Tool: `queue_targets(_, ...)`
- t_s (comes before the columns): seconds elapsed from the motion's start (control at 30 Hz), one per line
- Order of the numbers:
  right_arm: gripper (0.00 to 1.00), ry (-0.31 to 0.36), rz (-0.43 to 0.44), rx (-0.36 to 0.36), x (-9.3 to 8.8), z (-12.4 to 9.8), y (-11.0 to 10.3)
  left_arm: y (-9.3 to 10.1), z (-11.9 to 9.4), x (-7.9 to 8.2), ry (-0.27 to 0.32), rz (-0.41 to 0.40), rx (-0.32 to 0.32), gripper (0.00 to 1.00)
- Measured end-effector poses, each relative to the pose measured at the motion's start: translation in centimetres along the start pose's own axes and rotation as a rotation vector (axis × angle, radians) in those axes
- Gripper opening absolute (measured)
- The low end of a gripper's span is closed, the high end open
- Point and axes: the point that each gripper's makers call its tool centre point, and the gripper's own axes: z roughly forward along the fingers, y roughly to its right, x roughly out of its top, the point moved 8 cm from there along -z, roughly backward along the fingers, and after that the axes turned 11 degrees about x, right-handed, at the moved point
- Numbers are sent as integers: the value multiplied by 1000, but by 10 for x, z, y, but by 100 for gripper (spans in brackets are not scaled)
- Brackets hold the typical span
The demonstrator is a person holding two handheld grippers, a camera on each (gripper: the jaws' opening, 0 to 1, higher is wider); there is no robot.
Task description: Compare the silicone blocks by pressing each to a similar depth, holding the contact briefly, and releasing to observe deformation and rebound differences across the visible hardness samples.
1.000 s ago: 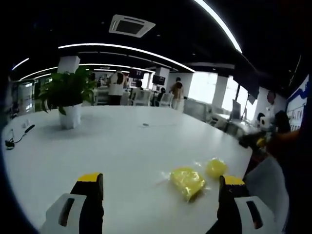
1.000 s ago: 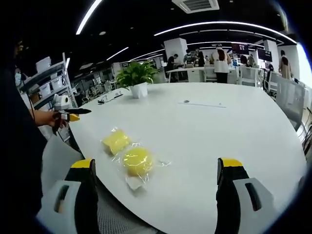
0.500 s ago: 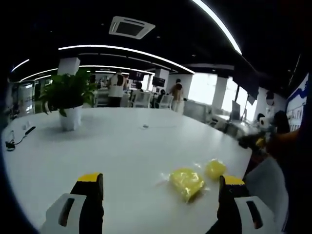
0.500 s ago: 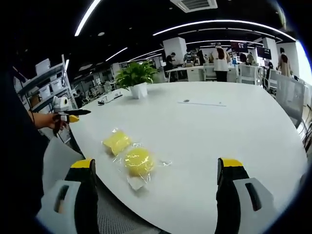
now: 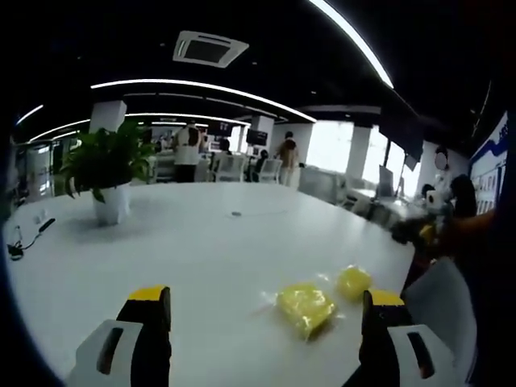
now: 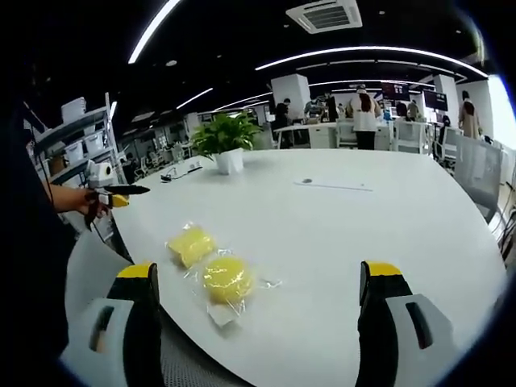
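Two yellow silicone blocks in clear plastic wrap are lying on a large white table [image 6: 387, 234], close to the table edge nearest the person. In the right gripper view, a squarish block [image 6: 191, 244] is resting just beside a rounder block [image 6: 227, 277], the rounder one being nearer the edge; their wrappers look to be touching, though this cannot be told for sure. In the left gripper view, the same pair is being seen from the other side, with the squarish block [image 5: 304, 301] nearer the camera and the rounder block [image 5: 354, 281] beyond it toward the table edge [image 5: 201, 242].

The right gripper [image 6: 262, 290] is being held above the near edge, its jaws spread wide apart with nothing between them; the blocks are lying ahead of its left jaw and are not being touched. The left gripper [image 5: 266, 310] is likewise being held over the table with its jaws wide open and empty, the squarish block lying ahead between the jaws and apart from both.

The left gripper [image 6: 113, 192] is also being seen at the left of the right gripper view, held in a hand beyond the table edge. A potted plant [image 6: 225, 141] is standing well back from the blocks, toward the far side of the table, and a grey chair back [image 6: 97, 270] is standing against the near edge. People are standing among desks in the background.
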Motion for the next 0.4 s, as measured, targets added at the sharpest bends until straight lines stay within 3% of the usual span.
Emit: queue_targets(0.4,97,-13,22,-11,-5,-7,4,-8,3,-7,-5,-16,8,100)
